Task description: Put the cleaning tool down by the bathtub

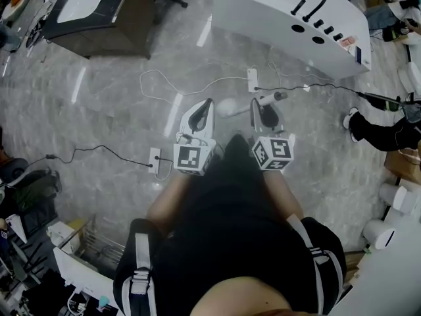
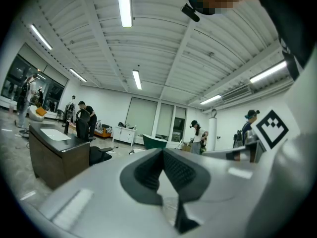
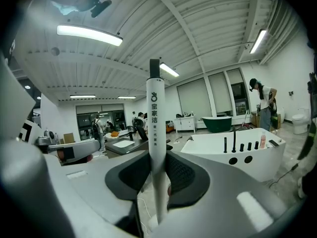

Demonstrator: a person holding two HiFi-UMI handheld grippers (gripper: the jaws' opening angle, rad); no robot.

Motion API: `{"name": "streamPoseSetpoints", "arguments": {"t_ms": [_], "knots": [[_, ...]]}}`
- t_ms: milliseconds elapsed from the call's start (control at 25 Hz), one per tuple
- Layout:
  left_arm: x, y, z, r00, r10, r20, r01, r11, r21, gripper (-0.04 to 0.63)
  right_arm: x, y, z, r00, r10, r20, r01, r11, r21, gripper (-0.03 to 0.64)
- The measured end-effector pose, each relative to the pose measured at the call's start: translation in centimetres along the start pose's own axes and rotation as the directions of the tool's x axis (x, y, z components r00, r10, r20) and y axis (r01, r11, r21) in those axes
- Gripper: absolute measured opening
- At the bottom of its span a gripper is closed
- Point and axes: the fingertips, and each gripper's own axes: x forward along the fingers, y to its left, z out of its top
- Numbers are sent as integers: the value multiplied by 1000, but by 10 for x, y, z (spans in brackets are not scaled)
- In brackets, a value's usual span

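Note:
The cleaning tool (image 3: 154, 113) is a white stick handle with printed characters, and it stands upright between the pads of my right gripper (image 3: 157, 155), which is shut on it. From the head view the tool (image 1: 271, 98) lies across the right gripper (image 1: 262, 105), with a pale rounded end toward the left. The white bathtub (image 1: 276, 12) with black taps stands ahead to the right across the marble floor, and the right gripper view shows the bathtub (image 3: 233, 152) beyond the jaws. My left gripper (image 1: 205, 107) hangs beside the right one; its jaws (image 2: 161, 152) meet at the tips with nothing between them.
Cables and a power strip (image 1: 253, 79) lie on the floor between me and the tub, and another strip (image 1: 154, 158) lies at the left. A dark vanity cabinet (image 1: 99, 12) stands far left. A person's leg and shoe (image 1: 368, 127) reach in at the right.

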Motion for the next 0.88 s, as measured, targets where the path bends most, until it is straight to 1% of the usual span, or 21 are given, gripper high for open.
{"name": "streamPoseSetpoints", "arguments": {"t_ms": [200,360,520,600,720,880], "knots": [[1,9,0,1000,-2,19,2,1000,2,8,4,10,3,1000,8,0,-8,1000,-5,97],[17,13,-5,1000,-9,11,9,1000,-1,8,21,4,6,1000,9,2,-9,1000,-8,97],[37,19,0,1000,-16,12,16,1000,-5,8,41,-3,8,1000,12,1,-12,1000,-1,97],[49,25,-3,1000,-7,8,7,1000,2,8,52,-9,11,1000,15,0,-15,1000,0,97],[67,31,0,1000,9,16,-9,1000,-11,8,69,-17,14,1000,21,-4,-21,1000,1,97],[92,37,-4,1000,26,3,-26,1000,2,8,92,-30,18,999,36,-15,-36,999,3,97]]}}
